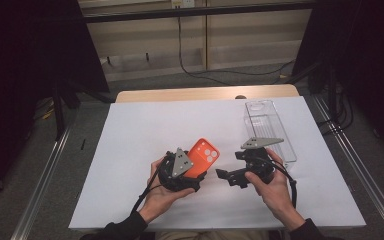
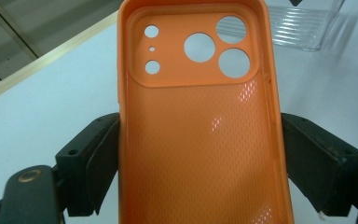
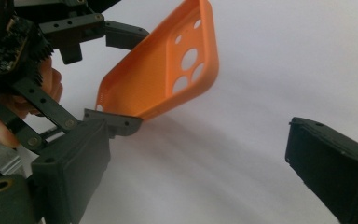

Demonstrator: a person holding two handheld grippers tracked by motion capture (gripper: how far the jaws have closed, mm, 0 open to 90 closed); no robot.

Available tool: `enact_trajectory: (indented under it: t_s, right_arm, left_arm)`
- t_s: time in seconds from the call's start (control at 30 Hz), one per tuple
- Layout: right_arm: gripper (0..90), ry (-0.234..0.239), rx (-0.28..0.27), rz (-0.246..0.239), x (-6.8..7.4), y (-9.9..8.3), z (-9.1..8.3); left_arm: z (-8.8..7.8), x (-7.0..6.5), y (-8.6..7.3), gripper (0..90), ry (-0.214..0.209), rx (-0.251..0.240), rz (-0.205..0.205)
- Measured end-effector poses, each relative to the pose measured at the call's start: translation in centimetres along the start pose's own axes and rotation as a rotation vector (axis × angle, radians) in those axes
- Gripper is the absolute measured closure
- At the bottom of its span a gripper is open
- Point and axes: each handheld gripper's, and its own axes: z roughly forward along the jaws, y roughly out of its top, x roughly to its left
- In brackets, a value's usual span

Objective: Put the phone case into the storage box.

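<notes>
The orange phone case [image 1: 203,156] is clamped across its width in my left tongs [image 1: 190,172], lifted off the white worktop [image 1: 145,130], its long axis running up and away from the jaws with the camera-cutout end farthest out and the hollow side facing the left gripper view. My right tongs [image 1: 232,176] stand wide open and empty just to its right, the free end of the case lying ahead of and left of their jaws. I read no brand, label or writing on the case or the clear plastic box [image 1: 269,127].
</notes>
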Motion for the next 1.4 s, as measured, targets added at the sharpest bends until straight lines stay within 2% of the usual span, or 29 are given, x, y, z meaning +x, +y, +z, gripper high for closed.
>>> enact_trajectory:
  t_s: [0.07,0.13,0.23,0.3,0.33,0.37,0.47,0.53,0.6,0.67,0.73,0.9,1.03,1.13,1.3,1.4]
  right_arm:
    - [5.9,-0.001,0.008,-0.006,0.0,0.1,0.1]
    - [6.4,-0.022,0.014,-0.001,0.1,0.2,0.1]
    - [11.6,-0.014,0.030,0.000,0.3,0.5,0.1]
    - [4.9,-0.031,0.033,0.023,0.5,0.7,0.3]
    - [5.4,-0.048,0.041,0.034,0.5,0.9,0.4]
    - [7.8,-0.062,0.047,0.043,0.5,1.0,0.6]
    - [18.0,-0.053,0.063,0.049,0.4,1.3,0.8]
    - [23.8,-0.050,0.060,0.045,0.4,1.5,0.9]
    - [27.6,-0.072,0.060,0.042,0.6,1.6,0.9]
    - [35.1,-0.098,0.068,0.063,0.8,1.7,1.0]
    - [39.0,-0.088,0.069,0.097,0.7,1.8,1.0]
    - [45.7,-0.077,0.100,0.159,0.4,2.3,1.3]
    - [48.9,-0.076,0.119,0.175,0.4,2.7,1.6]
    - [55.1,-0.068,0.129,0.185,0.4,2.9,1.8]
    - [63.8,-0.056,0.123,0.199,0.2,3.1,1.9]
    - [65.9,-0.044,0.127,0.215,0.1,3.2,2.0]
  left_arm:
    - [0.1,-0.1,0.0,16.2,0.001,-0.004,-0.007]
    - [0.1,-0.2,0.0,16.2,0.004,-0.002,-0.009]
    - [0.2,-0.3,0.0,16.2,0.006,-0.001,-0.011]
    - [0.3,-0.4,0.0,16.2,0.010,-0.005,-0.011]
    - [0.3,-0.4,0.0,16.2,0.014,-0.004,-0.007]
    - [0.3,-0.5,0.0,16.1,0.014,-0.006,-0.007]
    - [0.1,-0.6,0.1,16.2,0.029,-0.014,0.012]
    - [0.2,-0.6,0.0,16.2,0.037,-0.020,0.009]
    - [0.2,-0.6,0.0,16.2,0.043,-0.016,0.012]
    - [0.2,-0.6,0.0,16.2,0.041,-0.014,0.014]
    - [0.3,-0.7,0.0,16.2,0.044,-0.014,0.023]
    - [0.3,-0.9,0.0,16.2,0.045,-0.013,0.032]
    - [0.4,-0.9,0.0,16.1,0.049,-0.009,0.033]
    - [0.4,-0.9,0.0,16.2,0.056,-0.014,0.032]
    - [0.4,-0.9,0.0,16.2,0.061,-0.015,0.030]
    - [0.4,-0.9,0.0,16.1,0.064,-0.017,0.031]
